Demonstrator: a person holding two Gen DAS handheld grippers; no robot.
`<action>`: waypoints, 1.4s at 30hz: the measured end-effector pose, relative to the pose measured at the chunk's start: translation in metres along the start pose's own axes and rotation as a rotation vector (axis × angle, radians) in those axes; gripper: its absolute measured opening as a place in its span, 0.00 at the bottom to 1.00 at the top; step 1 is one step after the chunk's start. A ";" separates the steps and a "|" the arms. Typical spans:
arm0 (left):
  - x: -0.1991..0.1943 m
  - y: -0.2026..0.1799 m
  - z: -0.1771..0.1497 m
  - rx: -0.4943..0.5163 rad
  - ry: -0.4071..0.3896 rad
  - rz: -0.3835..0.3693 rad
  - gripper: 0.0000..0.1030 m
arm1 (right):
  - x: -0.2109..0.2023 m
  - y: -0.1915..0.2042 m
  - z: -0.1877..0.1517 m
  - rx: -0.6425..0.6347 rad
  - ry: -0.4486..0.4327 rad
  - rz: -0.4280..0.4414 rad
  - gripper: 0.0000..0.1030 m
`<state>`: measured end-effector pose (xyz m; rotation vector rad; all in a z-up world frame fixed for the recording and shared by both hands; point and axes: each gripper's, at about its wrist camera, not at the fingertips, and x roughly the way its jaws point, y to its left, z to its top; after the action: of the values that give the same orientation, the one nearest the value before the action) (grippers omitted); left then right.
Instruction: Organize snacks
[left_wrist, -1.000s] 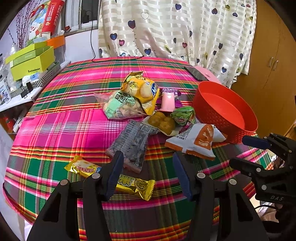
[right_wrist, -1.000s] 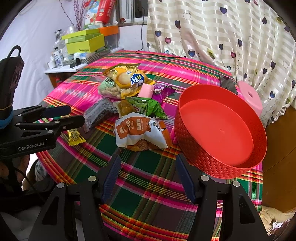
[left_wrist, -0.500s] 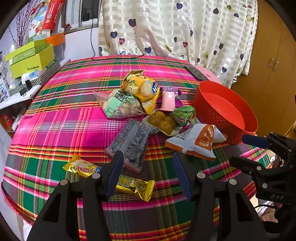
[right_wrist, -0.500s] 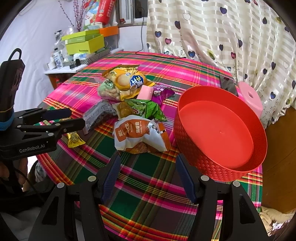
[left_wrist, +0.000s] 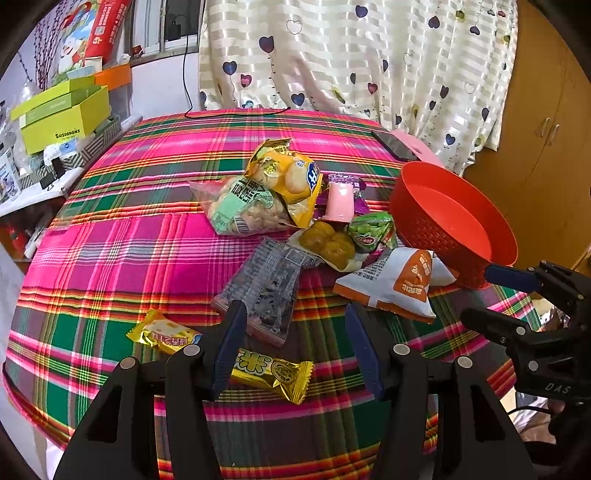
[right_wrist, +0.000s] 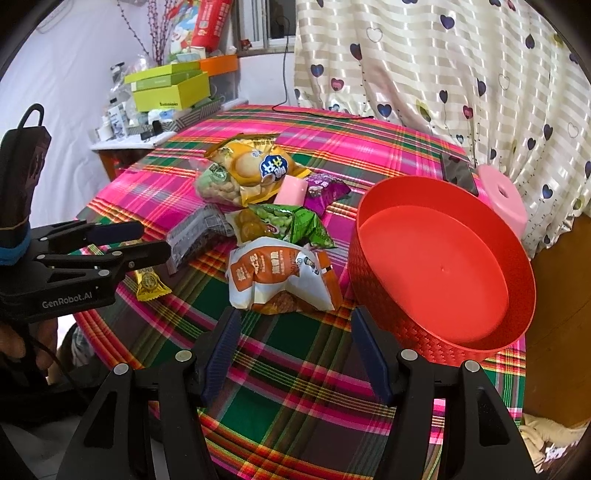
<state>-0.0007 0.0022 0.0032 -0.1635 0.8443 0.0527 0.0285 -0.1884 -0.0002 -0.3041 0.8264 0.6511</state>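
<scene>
A heap of snack packets lies mid-table: a yellow biscuit bag, a clear nut bag, a grey packet, a green pea packet, a white-and-orange bag and a pink cup. Two gold bars lie near the front edge. An empty red basket stands to the right. My left gripper is open above the gold bars, holding nothing. My right gripper is open, empty, just before the white-and-orange bag, left of the red basket.
The round table wears a plaid cloth. A phone and a pink stool sit at the far right by the curtain. Green boxes are stacked on a side shelf at left. A wooden cabinet stands at right.
</scene>
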 end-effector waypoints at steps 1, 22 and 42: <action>0.000 0.000 0.000 -0.001 0.000 0.001 0.55 | 0.000 0.000 0.001 -0.001 0.000 0.001 0.60; 0.002 0.008 -0.003 -0.025 0.007 0.015 0.55 | 0.000 0.001 -0.001 -0.001 -0.008 0.001 0.62; -0.009 0.038 -0.009 -0.095 -0.007 0.058 0.55 | 0.005 0.017 0.009 -0.049 -0.042 0.056 0.62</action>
<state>-0.0172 0.0380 -0.0002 -0.2276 0.8395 0.1477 0.0254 -0.1683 0.0019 -0.3116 0.7818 0.7282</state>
